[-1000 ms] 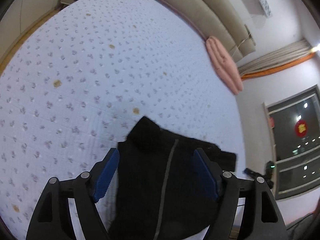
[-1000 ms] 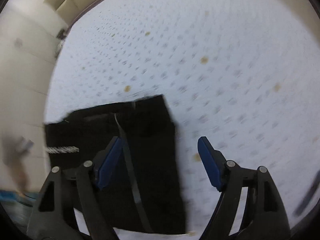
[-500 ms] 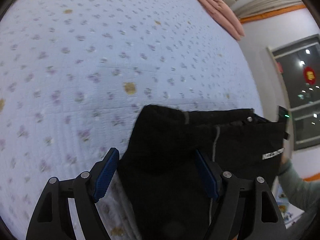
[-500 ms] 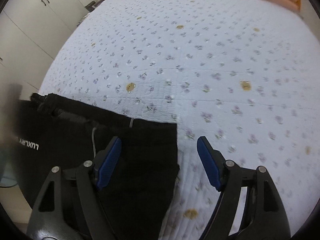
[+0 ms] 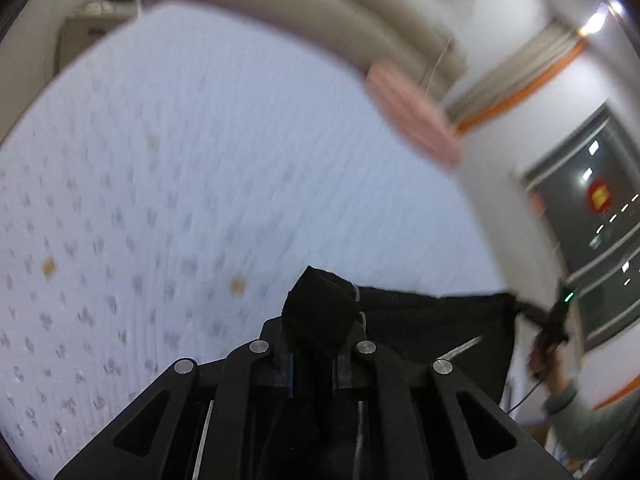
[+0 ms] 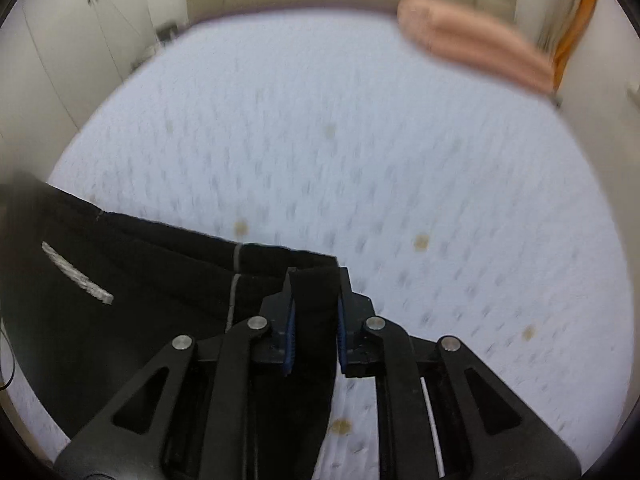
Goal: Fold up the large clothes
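A large black garment (image 5: 432,332) with a thin grey stripe lies at the near edge of the bed. In the left wrist view my left gripper (image 5: 316,338) has its jaws closing on a bunched corner of the cloth, and the pads press on it. In the right wrist view the black garment (image 6: 140,300), with a white logo (image 6: 76,276), spreads out to the left. My right gripper (image 6: 314,300) has its jaws closing on the garment's right edge, a strip of cloth pinched between the blue pads (image 6: 290,328). Both views are blurred by motion.
The bed's pale flowered sheet (image 5: 180,160) stretches ahead to a beige headboard (image 5: 320,12). A folded pink blanket (image 6: 480,44) lies at the far right corner. White wardrobes (image 6: 60,40) stand left, a dark window (image 5: 600,220) right. A person's sleeve (image 5: 580,412) shows at right.
Both grippers went from wide open over the garment to closed on its cloth. Both views have swung up, showing more of the headboard and far wall.
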### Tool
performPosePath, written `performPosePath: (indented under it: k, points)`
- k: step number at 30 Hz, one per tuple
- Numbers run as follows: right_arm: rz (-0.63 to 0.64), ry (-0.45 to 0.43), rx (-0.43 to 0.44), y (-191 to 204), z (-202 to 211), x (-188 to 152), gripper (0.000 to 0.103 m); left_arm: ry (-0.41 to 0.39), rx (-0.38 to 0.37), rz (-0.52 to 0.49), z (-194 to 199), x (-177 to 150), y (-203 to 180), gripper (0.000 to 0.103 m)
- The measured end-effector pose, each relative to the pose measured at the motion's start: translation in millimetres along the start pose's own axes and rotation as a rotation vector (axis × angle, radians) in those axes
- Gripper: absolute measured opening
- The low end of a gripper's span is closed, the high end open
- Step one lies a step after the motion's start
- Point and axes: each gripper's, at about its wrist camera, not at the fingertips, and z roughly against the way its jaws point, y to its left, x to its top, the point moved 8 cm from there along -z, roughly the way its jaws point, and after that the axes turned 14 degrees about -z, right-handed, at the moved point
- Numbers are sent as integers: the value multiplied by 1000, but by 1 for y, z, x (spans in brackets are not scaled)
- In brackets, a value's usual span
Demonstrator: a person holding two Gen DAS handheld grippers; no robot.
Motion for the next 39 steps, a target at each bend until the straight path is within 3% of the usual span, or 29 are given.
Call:
performPosePath:
  k: [2,4,8,10,11,15,17,18,20,22,24,26,29,30,31,36,39]
  points:
    - [43,-51,-45,12,-4,20,12,-33,62,-32,3,18,-1,12]
    - [55,-41,-93,17,-33,27,11,13,124,4,-16,17,15,12]
    - [68,82,-316,-10,-123,8,0,195,242,128,-79,-31,69,12]
    - [-37,238,-252,-33,-159,-16,0,244,250,178,-102,-54,83,12]
    - [-102,272,-220,-41,-164,-26,0,270,244,190,-114,-69,85,13]
    - [-88,224,-160,-38,-132,-48,0,301,291,115,-126,-81,81,14]
    - [-120,204,-116,-35,-113,-50,12,302,277,125,-124,-79,81,14]
    - [-140,191,-85,-33,-103,-48,25,305,270,131,-122,-78,81,14]
    - [-171,150,-9,-24,-85,-38,35,314,263,139,-120,-77,83,14]
    - [-180,153,100,-6,-76,-31,61,322,261,141,-120,-80,83,15]
    - [-155,193,139,4,-88,-31,73,323,260,142,-121,-82,83,15]
    - [-155,254,126,7,-112,-40,73,316,261,142,-123,-78,82,15]
    - [-266,404,195,-2,-149,-67,64,285,255,155,-122,-78,83,15]
    - [-316,413,249,-1,-152,-72,33,278,255,158,-119,-79,84,15]
    - [-332,396,273,-1,-144,-71,11,271,259,160,-114,-80,84,15]
    - [-218,143,146,-7,-74,-41,6,173,284,123,-75,-60,70,15]
    - [-160,83,60,-12,-64,-35,6,126,262,50,-67,-44,56,16]
